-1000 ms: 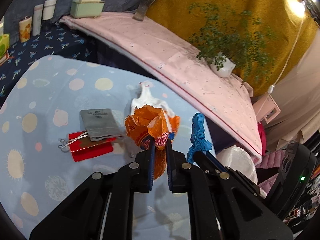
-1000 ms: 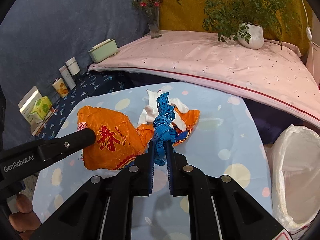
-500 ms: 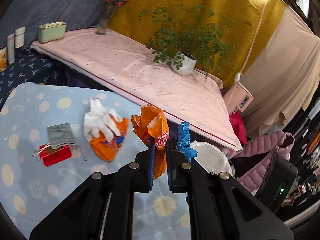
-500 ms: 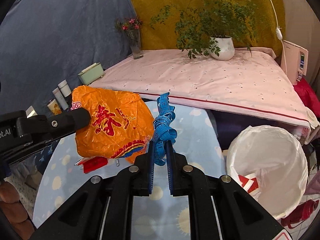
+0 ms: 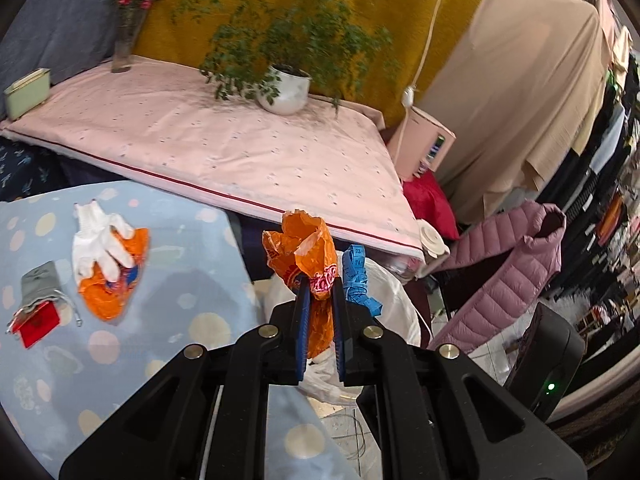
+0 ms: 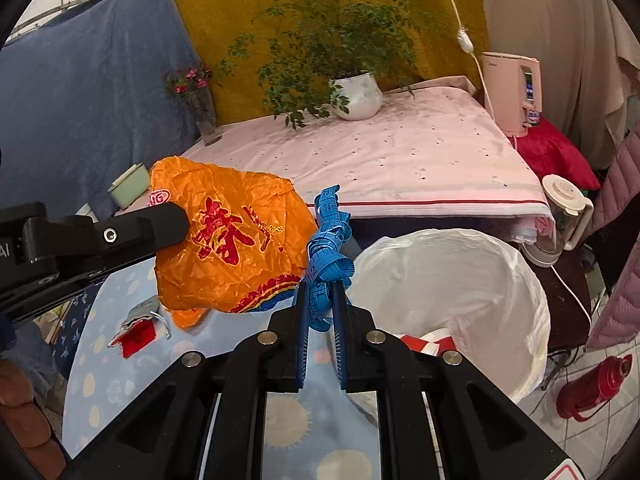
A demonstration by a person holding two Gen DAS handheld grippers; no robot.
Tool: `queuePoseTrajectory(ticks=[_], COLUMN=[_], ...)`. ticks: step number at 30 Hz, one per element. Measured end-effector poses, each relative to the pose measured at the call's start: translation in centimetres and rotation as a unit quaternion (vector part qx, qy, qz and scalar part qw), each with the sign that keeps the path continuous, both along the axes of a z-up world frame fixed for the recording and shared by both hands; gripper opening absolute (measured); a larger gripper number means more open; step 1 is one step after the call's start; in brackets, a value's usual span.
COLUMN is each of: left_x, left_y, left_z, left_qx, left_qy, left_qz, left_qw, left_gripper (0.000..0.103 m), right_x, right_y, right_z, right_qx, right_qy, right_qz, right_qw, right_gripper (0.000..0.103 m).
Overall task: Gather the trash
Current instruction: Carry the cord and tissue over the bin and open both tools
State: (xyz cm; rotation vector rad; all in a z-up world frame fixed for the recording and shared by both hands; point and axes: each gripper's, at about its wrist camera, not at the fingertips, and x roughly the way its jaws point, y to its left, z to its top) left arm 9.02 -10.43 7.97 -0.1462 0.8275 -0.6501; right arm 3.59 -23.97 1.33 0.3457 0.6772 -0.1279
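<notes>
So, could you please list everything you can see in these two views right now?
orange bag: one, orange with red print, held in the air left of the bin
tape measure: one, blue, bunched, held up beside the bin
bin liner: one, white, open, right of the table
table: one, light blue with dots
glove: one, white, lying on a second orange wrapper on the table
pouch: one, grey, on a red card
potted plant: one, white pot, on the pink sheet
left gripper: black, shut on the orange bag
right gripper: black, shut on the tape measure
</notes>
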Motion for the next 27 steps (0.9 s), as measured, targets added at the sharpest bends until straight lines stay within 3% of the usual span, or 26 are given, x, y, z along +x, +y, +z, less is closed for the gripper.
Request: queuePoseTrajectory(ticks=[8,22,26,27], left_x=[-0.5,0.3,0.5,0.5], left_y=[-5.2,-8.4,-8.1,-7.9], left_z=[-2.1,-5.1,-5.5,-5.6], left_qx=[0.025,0.055,0.060,0.059], left_qy=[0.016,0.030,0.028,0.026], left_qz=[-0.039,-0.055,-0.035,-0.029], left_qw=[0.9988,0.9965,0.9972,0.9975], left_gripper=[0.010,0.012,0.047,0.049], right_x=[-1.8,-2.2,-1.9,-1.9], right_y=[-4.0,-6.6,-6.6,-6.6], right_z=[-2.2,-4.6,-4.9,-4.9], right_qx=[0.016,0.032,0.033,0.035], right_qy=[0.015,0.034,0.035,0.036], right_qz=[-0.041,-0.066,-0.071,-0.072], right_qw=[0.999,0.997,0.996,0.996], right_gripper=[0.011,0.011,0.013,0.016])
